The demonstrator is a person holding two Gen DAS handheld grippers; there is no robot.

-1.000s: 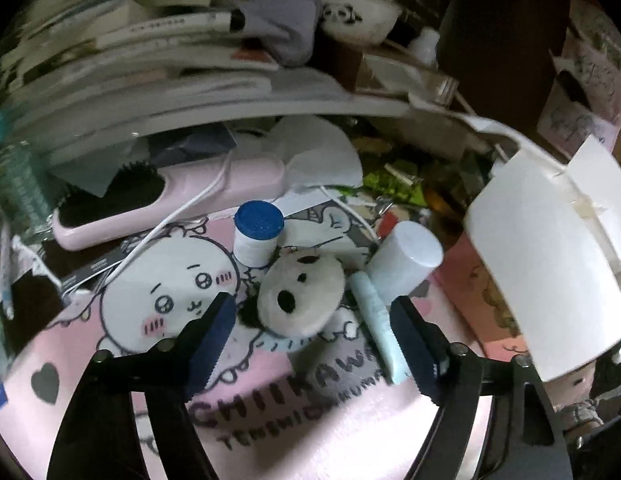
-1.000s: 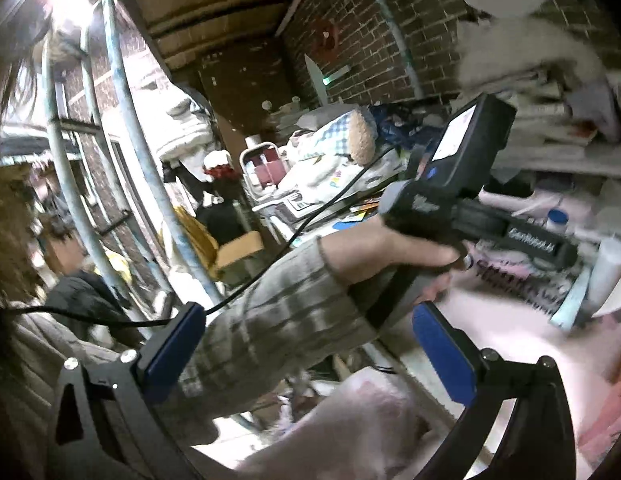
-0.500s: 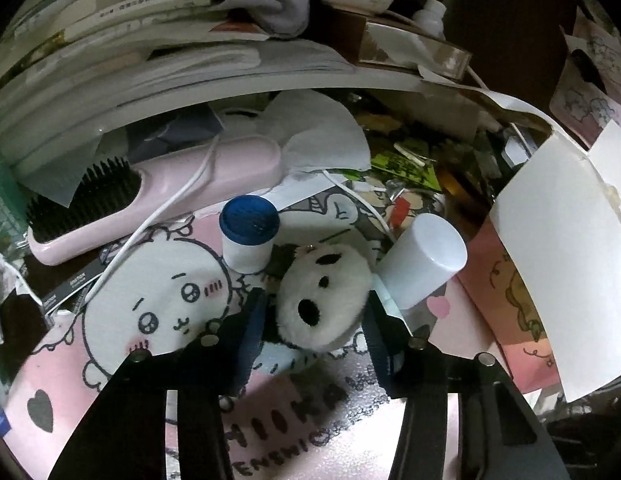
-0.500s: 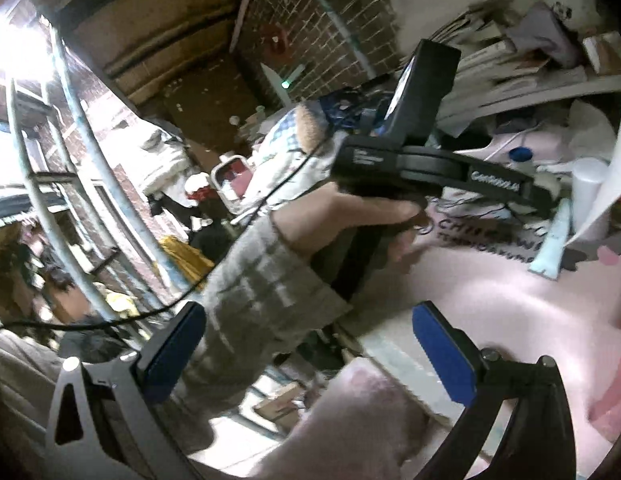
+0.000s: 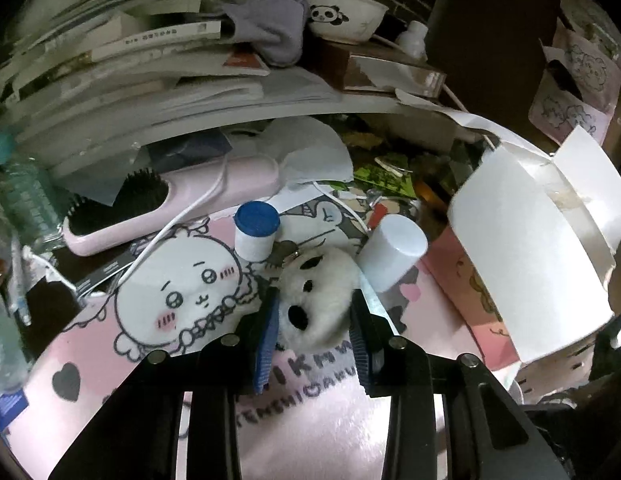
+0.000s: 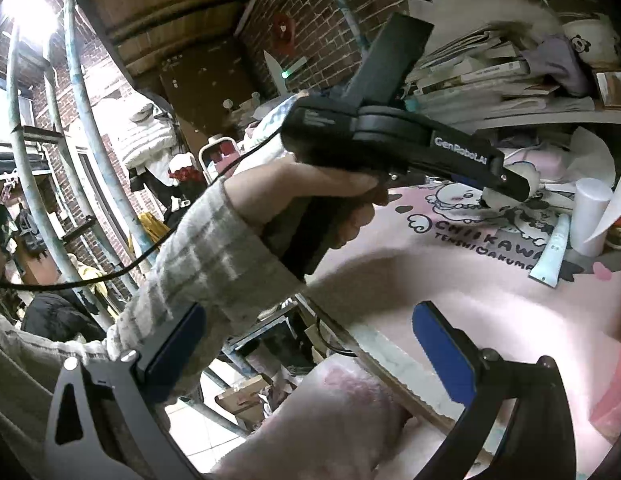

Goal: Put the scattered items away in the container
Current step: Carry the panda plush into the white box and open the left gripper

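Observation:
A white panda plush rests on the pink cartoon mat, and my left gripper is shut on it, blue pads pressing both sides. I cannot tell if the plush is off the mat. Just beyond it stand a blue-capped white jar and a white cylinder bottle. A pale green tube lies beside the bottle. A white open carton stands at the right. My right gripper hangs open off the desk's near edge, holding nothing.
A pink hairbrush with a white cord lies behind the jar. Above it a shelf carries stacked books and a panda bowl. A plastic water bottle stands far left. A hand in a plaid sleeve holds the left gripper.
My left gripper has moved forward around the panda plush and shut on it. The right gripper has stayed open while its view swung toward the desk.

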